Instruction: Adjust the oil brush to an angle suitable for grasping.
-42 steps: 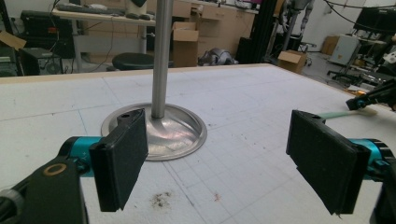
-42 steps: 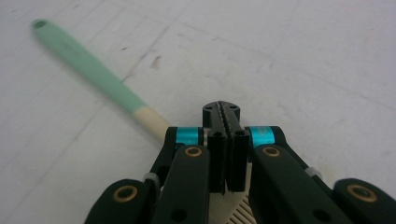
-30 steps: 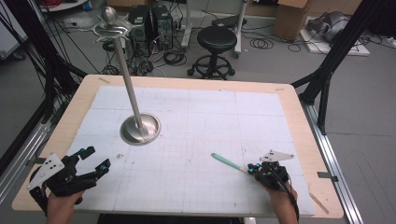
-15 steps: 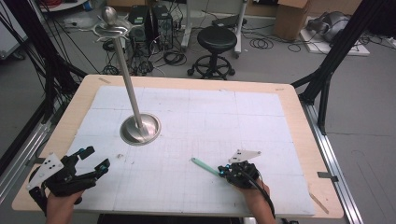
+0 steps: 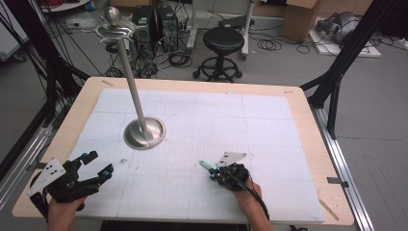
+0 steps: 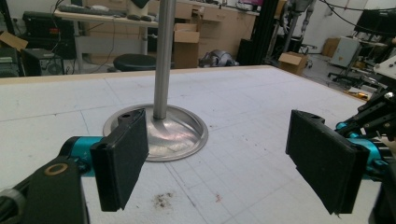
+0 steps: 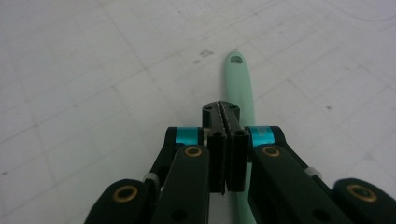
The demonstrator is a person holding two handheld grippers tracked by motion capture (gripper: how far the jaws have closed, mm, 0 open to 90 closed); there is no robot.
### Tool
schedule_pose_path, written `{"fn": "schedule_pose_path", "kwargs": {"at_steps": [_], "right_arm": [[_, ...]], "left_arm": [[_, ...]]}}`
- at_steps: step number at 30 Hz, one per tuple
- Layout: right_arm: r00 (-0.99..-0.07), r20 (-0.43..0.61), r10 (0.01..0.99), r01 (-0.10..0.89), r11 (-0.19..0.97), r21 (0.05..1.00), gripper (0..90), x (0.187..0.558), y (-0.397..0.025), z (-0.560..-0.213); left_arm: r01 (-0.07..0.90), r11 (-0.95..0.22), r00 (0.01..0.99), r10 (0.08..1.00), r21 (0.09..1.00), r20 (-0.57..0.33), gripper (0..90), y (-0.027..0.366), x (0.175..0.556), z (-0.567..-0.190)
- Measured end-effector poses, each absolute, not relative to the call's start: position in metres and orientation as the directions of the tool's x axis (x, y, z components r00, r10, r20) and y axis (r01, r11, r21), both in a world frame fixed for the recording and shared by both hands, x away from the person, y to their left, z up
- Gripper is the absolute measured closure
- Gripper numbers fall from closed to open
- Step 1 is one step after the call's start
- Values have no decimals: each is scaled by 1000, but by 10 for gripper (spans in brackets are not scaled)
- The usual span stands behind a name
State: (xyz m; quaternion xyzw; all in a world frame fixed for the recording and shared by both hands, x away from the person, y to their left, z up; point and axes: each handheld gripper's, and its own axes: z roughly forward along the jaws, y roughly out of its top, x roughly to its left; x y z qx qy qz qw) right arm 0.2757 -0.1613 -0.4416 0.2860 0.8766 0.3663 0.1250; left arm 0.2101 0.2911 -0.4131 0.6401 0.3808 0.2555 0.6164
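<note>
Right gripper [image 5: 213, 172] moved left, jaws closed above mint handle [image 7: 239, 88]; left gripper [image 5: 91, 167] jaws open.

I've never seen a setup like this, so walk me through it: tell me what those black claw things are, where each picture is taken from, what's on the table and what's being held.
No robot here: a person holds a hand-operated two-jaw gripper in each hand. The high view looks down from above the person's side of the white table. The other two pictures come from cameras riding on the grippers, looking along their black jaws.

On the table stands a metal stand, a round base with a tall pole. The left gripper faces it with its jaws wide apart and nothing between them. The right gripper has its jaws pressed together above a mint-green handle with a hole at its end; the pictures do not settle whether it is pinched.
</note>
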Motion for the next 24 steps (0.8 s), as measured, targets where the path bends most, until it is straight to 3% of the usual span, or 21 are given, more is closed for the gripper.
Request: {"fn": "schedule_pose_path", "kwargs": {"at_steps": [8, 11, 17, 20, 24], "right_arm": [[-757, -17, 653, 427, 514, 744, 884, 278, -175, -437], [-711, 18, 703, 416, 399, 817, 618, 268, -195, -424], [-643, 0, 766, 328, 276, 904, 283, 242, -231, -402], [-624, -12, 781, 298, 252, 921, 193, 231, -242, -398], [-604, -2, 797, 287, 220, 932, 163, 217, -255, -395]], "left_arm": [[175, 44, 586, 798, 983, -141, 216, 289, 211, -414], [177, 47, 590, 795, 983, -144, 215, 289, 211, -414], [174, 51, 604, 783, 983, -148, 205, 288, 210, -412], [172, 57, 606, 781, 984, -151, 203, 288, 210, -412], [166, 60, 612, 777, 984, -150, 203, 288, 210, -412]]}}
